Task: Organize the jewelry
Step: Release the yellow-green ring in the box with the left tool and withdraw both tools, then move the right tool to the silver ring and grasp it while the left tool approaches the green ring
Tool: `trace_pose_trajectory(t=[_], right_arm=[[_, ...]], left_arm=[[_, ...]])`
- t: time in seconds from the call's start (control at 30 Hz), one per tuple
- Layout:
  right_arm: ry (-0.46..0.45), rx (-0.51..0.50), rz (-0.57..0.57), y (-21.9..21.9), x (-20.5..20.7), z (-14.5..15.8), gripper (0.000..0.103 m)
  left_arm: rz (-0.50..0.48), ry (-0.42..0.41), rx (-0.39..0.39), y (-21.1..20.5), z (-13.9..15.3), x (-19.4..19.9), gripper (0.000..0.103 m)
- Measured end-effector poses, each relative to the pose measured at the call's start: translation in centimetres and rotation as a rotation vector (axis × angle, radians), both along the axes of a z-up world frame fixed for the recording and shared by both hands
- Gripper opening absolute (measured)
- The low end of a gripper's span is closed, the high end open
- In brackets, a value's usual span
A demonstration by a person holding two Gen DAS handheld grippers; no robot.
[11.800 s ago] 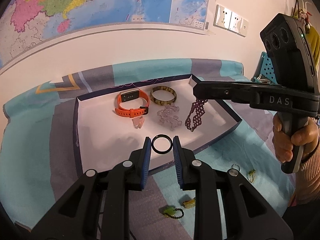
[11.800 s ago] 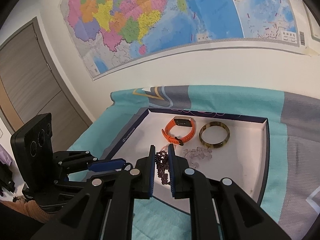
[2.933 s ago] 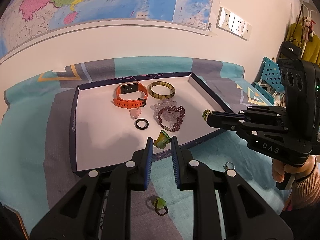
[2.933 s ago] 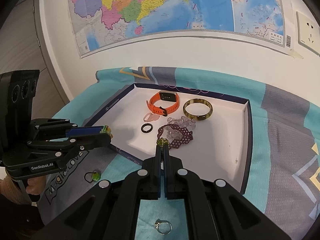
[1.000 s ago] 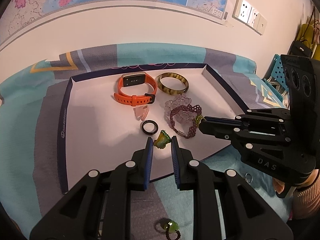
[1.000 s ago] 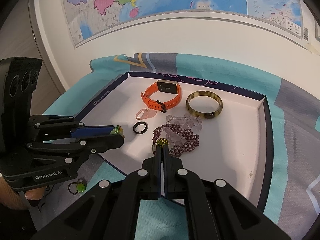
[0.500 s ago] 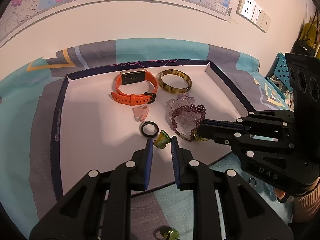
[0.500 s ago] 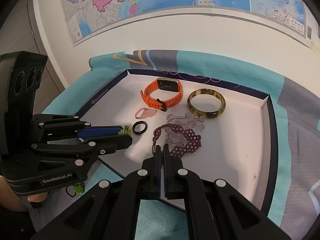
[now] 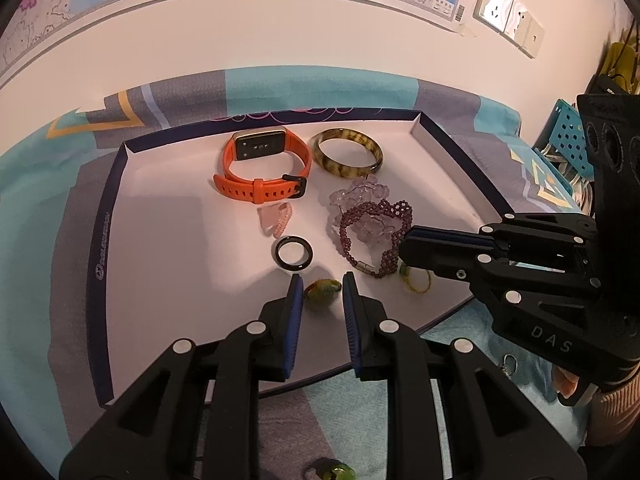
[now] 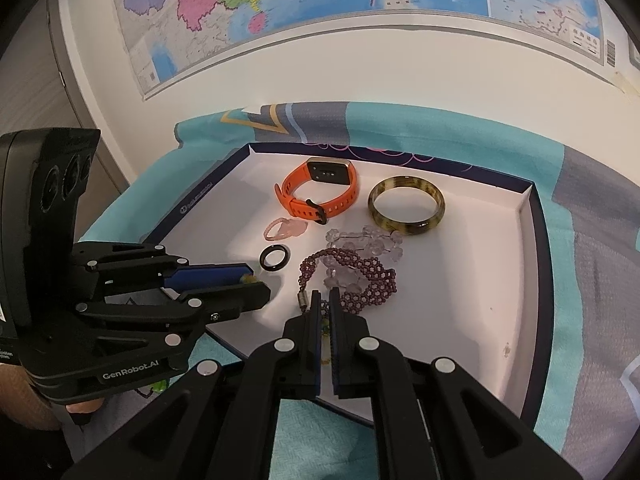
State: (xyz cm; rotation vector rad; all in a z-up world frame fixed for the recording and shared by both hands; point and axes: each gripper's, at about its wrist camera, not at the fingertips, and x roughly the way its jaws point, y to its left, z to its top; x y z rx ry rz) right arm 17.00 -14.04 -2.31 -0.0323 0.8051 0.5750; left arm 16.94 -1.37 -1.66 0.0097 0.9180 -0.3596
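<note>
While my left gripper [image 9: 319,286] hovers low over the near part of the white tray [image 9: 168,280], its jaws stand a little apart with a green-and-yellow ring [image 9: 321,289] between the blue pads, and I cannot tell whether they touch it; my right gripper [image 10: 325,304] has its jaws nearly closed, a thin gap showing, with a small yellow-green ring [image 9: 416,278] lying on the tray at its tips, and I cannot tell whether it is gripped; just beyond lie a black ring [image 9: 294,255] and a purple beaded bracelet [image 10: 352,276] over clear beads [image 10: 368,240]; farther off sit an orange watch [image 9: 262,172] and a mottled bangle [image 9: 347,153]; another green ring [image 9: 334,472] lies on the cloth [image 9: 36,216] near me.
</note>
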Motion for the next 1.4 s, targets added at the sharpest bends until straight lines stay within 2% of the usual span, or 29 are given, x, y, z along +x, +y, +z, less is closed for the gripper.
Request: trace_pose_trajectory(t=[0.2,0.27,0.33,0.7,0.8,0.9,0.97,1.13,1.4], right_arm=[[-0.008,0.015,-0.010,-0.3,-0.2,0.3,0.005],[-0.010,0.025,-0.014,-0.6,-0.2,0.5,0.005],[-0.014,0.031,-0.019,-0.8,-0.4,0.6,0.005],[-0.016,0.093,-0.040,-3.7,-2.8,1.6,0.021],[-0.029,0.091,-0.048,-4.5,-3.9,1.9,0.030],[-0.044,0.063,-0.053,-5.0,-5.3,1.9,0.033],[-0.048,0.047,-0.051,-5.2,-6.3,1.6,0.040],[-0.018,0.000,-0.060,-5.8,-7.8,0.1,0.040],[0.034,0.005,-0.093,-7.0,-9.6,-1.8,0.040]], left_arm=[[0.013,-0.011,-0.006,0.5,0.2,-0.4,0.023],[0.020,-0.026,-0.004,0.7,0.5,-0.8,0.030],[0.023,-0.049,-0.011,1.0,1.1,-1.2,0.032],[0.028,-0.150,-0.002,2.9,3.2,-5.5,0.043],[0.027,-0.161,-0.014,3.9,3.6,-7.1,0.044],[0.022,-0.169,-0.008,4.5,3.8,-8.5,0.048],[0.018,-0.172,-0.008,4.8,3.7,-9.2,0.054],[0.009,-0.154,0.006,5.0,2.8,-10.7,0.055],[-0.030,-0.106,0.029,4.2,0.9,-12.3,0.055]])
